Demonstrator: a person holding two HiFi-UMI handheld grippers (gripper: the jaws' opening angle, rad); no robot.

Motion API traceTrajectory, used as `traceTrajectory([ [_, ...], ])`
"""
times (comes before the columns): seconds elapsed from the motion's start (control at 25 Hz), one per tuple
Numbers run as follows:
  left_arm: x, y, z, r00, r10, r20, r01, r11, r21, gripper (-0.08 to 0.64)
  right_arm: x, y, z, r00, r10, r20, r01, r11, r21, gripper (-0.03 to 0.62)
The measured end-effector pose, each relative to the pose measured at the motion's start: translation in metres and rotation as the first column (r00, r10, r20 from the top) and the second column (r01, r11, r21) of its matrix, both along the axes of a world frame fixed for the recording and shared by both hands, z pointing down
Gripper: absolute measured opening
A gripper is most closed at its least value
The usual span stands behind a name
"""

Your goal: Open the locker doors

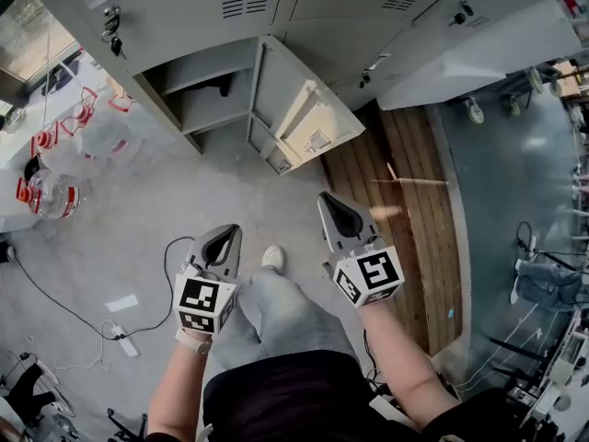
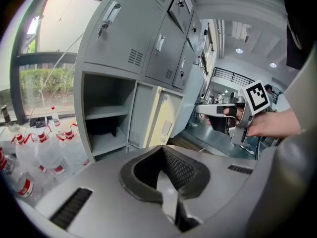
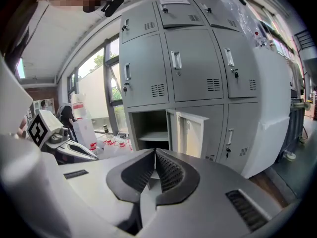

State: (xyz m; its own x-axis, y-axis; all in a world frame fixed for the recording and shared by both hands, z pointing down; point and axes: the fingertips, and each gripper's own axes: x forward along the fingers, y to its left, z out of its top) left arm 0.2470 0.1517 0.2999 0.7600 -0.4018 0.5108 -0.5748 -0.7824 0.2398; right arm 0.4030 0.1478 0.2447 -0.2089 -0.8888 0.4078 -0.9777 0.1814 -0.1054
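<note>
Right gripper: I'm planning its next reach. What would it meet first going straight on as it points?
Probably the swung-open grey metal locker door, or the open compartment beside it; depth is hard to judge. Nothing nearer shows.

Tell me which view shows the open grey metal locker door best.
The head view: the open grey metal locker door shows whole, seen from above. Both gripper views show it upright, its bottom edge hidden.

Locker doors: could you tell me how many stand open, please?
1: the bottom-left door, swung outward beside its shelved compartment. All others visible are shut; more may be hidden.
</note>
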Motion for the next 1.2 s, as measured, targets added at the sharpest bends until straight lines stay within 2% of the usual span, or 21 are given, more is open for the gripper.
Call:
traceTrajectory([
  [0.28,-0.013,-0.021,-0.073,0.999,0.012,-0.037,-0.009,0.997,0.079,0.017,-0.022,0.003,-0.068,1.000,0.009,-0.018,-0.008,0.999,0.045,0.035],
  [0.64,-0.035,-0.037,-0.157,0.995,0.064,-0.075,-0.051,0.985,0.165,0.018,-0.049,0.009,-0.136,0.995,0.094,0.037,-0.097,0.989,0.112,0.035],
  [1.0,-0.057,-0.046,-0.220,0.988,0.105,-0.112,-0.070,0.958,0.277,0.018,-0.083,0.009,-0.194,0.998,0.063,0.014,-0.065,0.978,0.199,0.035],
  [1.2,-0.067,-0.042,-0.235,0.986,0.103,-0.128,-0.060,0.952,0.301,0.018,-0.094,0.018,-0.205,0.998,0.061,0.010,-0.061,0.976,0.207,0.035],
])
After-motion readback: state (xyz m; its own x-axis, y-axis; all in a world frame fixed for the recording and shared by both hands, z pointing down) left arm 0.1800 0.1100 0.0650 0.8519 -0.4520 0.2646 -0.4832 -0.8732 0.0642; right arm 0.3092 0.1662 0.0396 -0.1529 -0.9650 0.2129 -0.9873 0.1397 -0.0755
